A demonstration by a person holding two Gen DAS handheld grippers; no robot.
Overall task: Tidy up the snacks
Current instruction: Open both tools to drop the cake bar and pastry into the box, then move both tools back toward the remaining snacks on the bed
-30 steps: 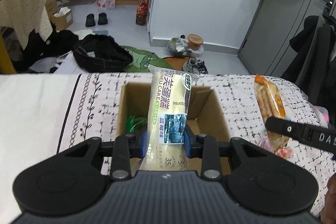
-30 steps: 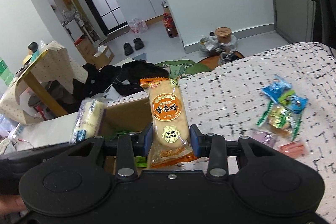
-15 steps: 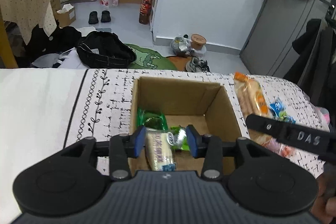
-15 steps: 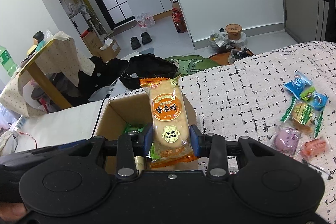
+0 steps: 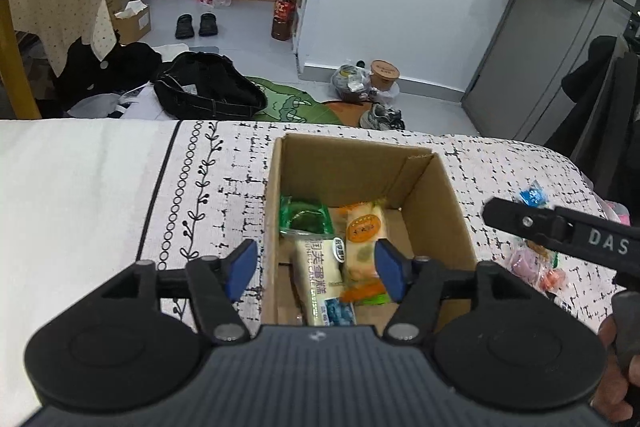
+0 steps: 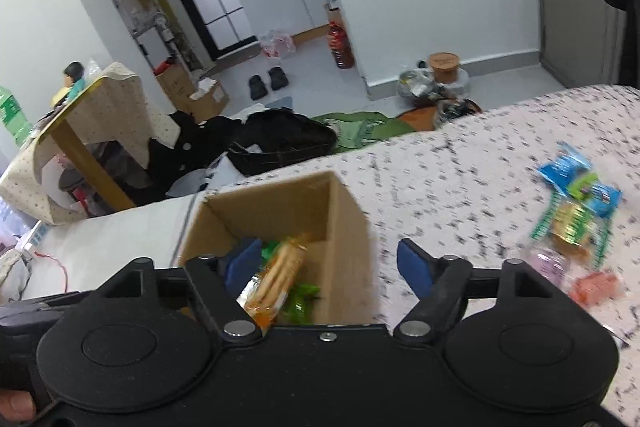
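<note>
An open cardboard box stands on the patterned cloth; it also shows in the right wrist view. Inside lie a pale cake packet, an orange rice-cracker packet and a green packet. My left gripper is open and empty above the box's near edge. My right gripper is open and empty over the box; the cracker packet lies tilted in the box below it. The right gripper's finger shows to the right of the box.
Several small snack packets lie on the cloth to the right of the box; they also show in the left wrist view. The cloth's far edge drops to a floor with a black bag and shoes.
My left gripper opened and dropped the cake packet into the box. Then my right gripper opened and let the cracker packet fall into the box.
</note>
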